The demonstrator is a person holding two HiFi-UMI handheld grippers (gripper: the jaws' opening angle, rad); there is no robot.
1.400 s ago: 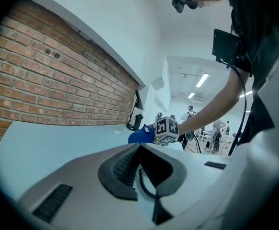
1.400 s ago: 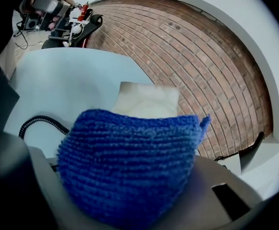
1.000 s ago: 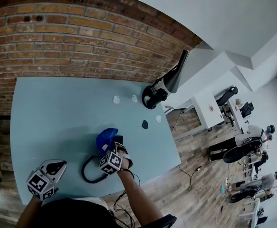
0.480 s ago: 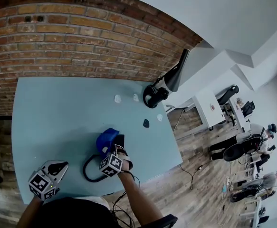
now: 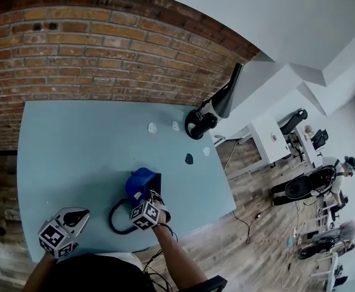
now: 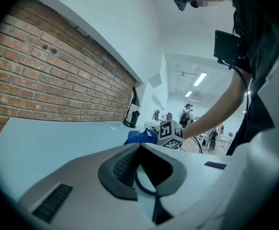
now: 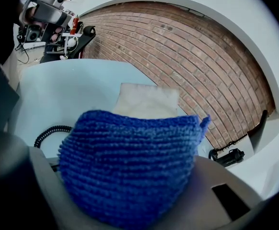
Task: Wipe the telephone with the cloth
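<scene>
The left gripper hangs over the near left corner of the pale blue table. Its jaws are closed tip to tip, with only a hollow behind the tips and nothing gripped in it. Just to its right, between the two tools, a black coiled cord lies in a loop on the table. It also shows low and left of the jaws in the right gripper view. The right gripper stands at the far side of that loop, with the person's bare forearm running back from it. Its jaws are clamped on a blue knitted cloth, which bulges up between them and hides their tips. The cloth is pressed down at the tips, against the dark telephone, which sits touching the cloth on its right side and mostly under it. In the right gripper view a pale flat surface shows just beyond the cloth, and whether it is part of the telephone cannot be told. Farther ahead of the right gripper, well apart from it, lie a few small white scraps and one small dark piece. Beyond them to the right, at the table's far corner by the brick wall, stands a black lamp.
</scene>
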